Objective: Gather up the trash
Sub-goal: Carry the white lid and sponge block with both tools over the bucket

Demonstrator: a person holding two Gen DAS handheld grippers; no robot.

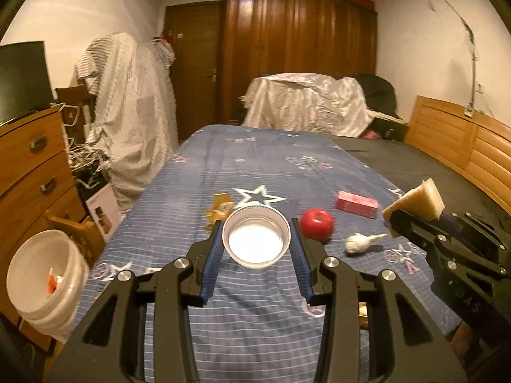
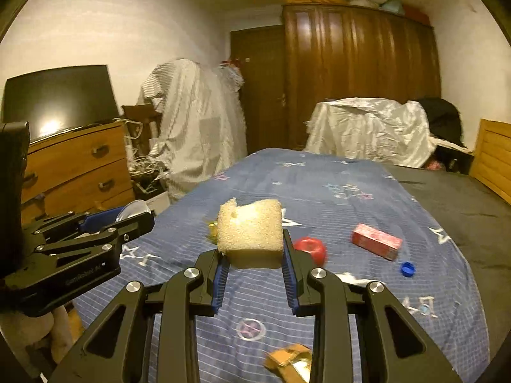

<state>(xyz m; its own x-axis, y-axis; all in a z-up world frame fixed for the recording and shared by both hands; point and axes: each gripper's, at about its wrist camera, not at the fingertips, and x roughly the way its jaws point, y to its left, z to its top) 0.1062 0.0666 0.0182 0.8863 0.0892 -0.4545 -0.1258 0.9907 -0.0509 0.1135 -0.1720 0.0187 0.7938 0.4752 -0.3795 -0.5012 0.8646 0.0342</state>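
The left claw (image 1: pixel 256 239) holds a white lid (image 1: pixel 256 238) above the bed (image 1: pixel 262 166), hollow side facing the cam, pads on both sides; the right claw (image 2: pixel 251 245) is narrow, clamped on a sponge piece (image 2: pixel 250 228), long axis across the pads.
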